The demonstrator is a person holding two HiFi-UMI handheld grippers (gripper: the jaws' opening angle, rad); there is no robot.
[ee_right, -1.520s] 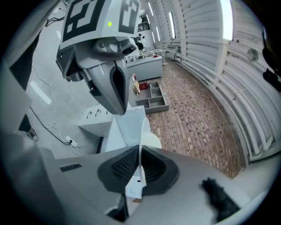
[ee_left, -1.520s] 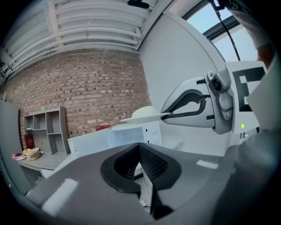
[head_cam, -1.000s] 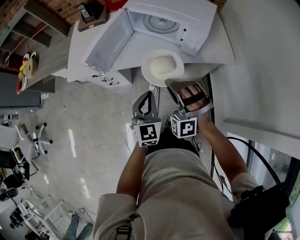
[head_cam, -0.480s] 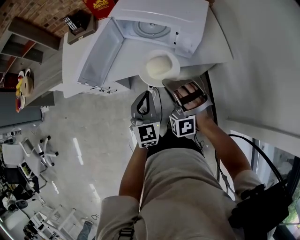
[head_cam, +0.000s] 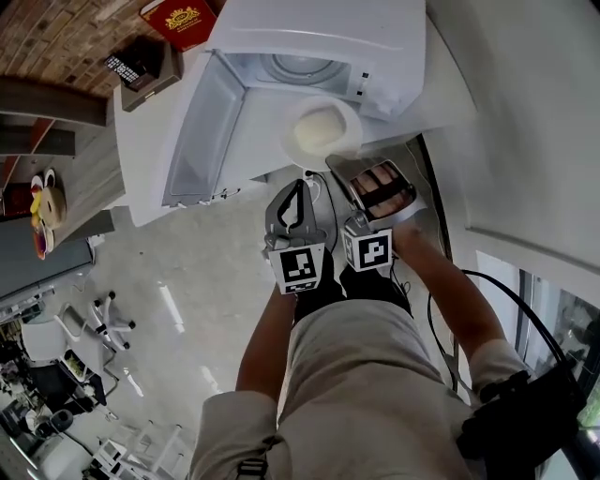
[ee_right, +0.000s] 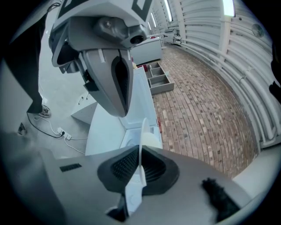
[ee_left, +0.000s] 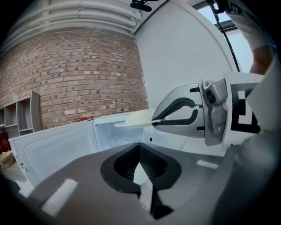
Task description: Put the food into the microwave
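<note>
The white microwave (head_cam: 375, 47) stands with its door (head_cam: 202, 131) swung out to the left, and its cavity with the glass turntable (head_cam: 295, 67) shows. Just in front of the opening hangs a white plate (head_cam: 349, 117) carrying a pale mound of food (head_cam: 317, 127). My right gripper (head_cam: 345, 169) is shut on the plate's near rim. That rim shows edge-on between its pads in the right gripper view (ee_right: 141, 140). My left gripper (head_cam: 299, 186) sits just left of it, shut and empty. The left gripper view shows the plate (ee_left: 138, 119) level in front of the cavity (ee_left: 118, 137).
The microwave rests on a white counter (head_cam: 150, 178) with drawers below. A red box (head_cam: 178, 17) and a black device (head_cam: 139, 64) lie at its back left by the brick wall. Cables and a power strip (ee_right: 66, 134) lie on the floor. A shelf (head_cam: 42, 202) holds small items at the left.
Both grippers have moved forward together, carrying the plate closer to the open microwave. The plate now sits right at the mouth of the cavity.
</note>
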